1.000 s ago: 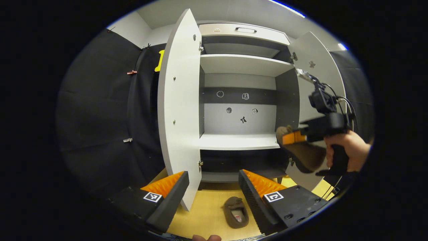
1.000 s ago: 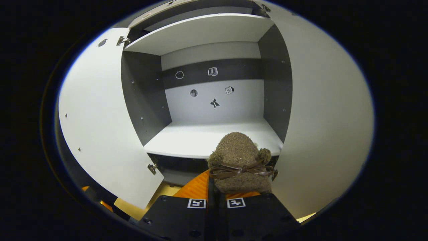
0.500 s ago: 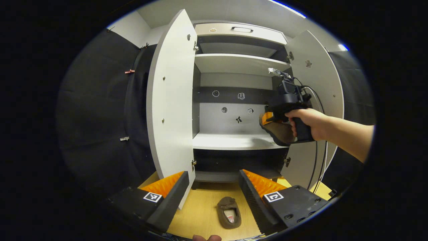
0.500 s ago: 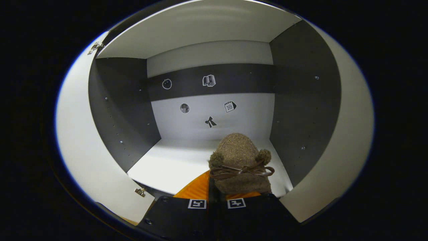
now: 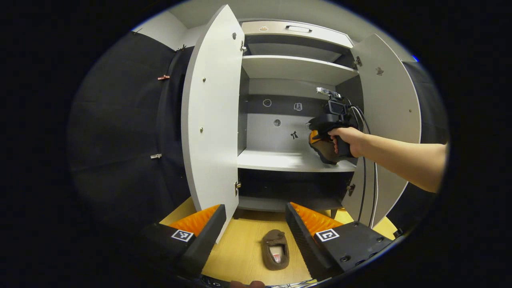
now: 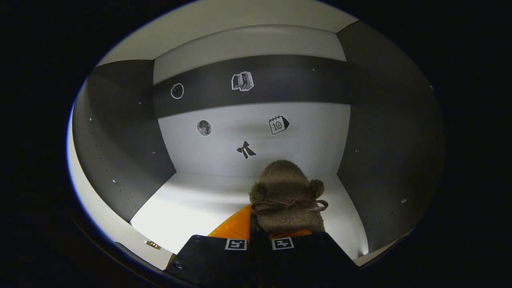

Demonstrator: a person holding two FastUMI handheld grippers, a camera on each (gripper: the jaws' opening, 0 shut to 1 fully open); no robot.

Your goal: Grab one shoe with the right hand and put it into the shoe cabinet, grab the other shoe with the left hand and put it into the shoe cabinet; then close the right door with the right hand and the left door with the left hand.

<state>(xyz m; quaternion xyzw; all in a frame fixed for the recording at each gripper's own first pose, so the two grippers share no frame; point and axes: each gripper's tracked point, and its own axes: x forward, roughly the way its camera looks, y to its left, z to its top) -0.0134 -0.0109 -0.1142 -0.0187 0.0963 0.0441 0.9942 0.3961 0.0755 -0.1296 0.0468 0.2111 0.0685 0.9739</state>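
In the left gripper view, the left claw (image 5: 255,224) hangs released, its two fingers spread wide above the wooden floor (image 5: 240,260). Between them, near the bottom, a brown fuzzy slipper (image 5: 275,249) lies on the floor in front of the shoe cabinet (image 5: 296,68). The cabinet's left door (image 5: 210,120) and right door (image 5: 390,108) both stand open. Farther off, a hand (image 5: 347,140) on an outstretched bare forearm holds the right claw (image 5: 316,140) inside the cabinet, over the right part of the middle shelf (image 5: 280,160). That claw carries a second brown slipper (image 5: 326,151) just above the shelf; whether the slipper touches the shelf cannot be told. Cables hang from the gripper down past the right door.

In the right gripper view, the right claw (image 6: 276,230) is clenched on the second brown slipper (image 6: 286,196), whose ribbon bow faces the camera. The slipper sits over the right half of the middle shelf (image 6: 192,204), toe toward the back panel (image 6: 320,136), which bears small stickers (image 6: 278,125). Dark side walls (image 6: 120,136) close in left and right.
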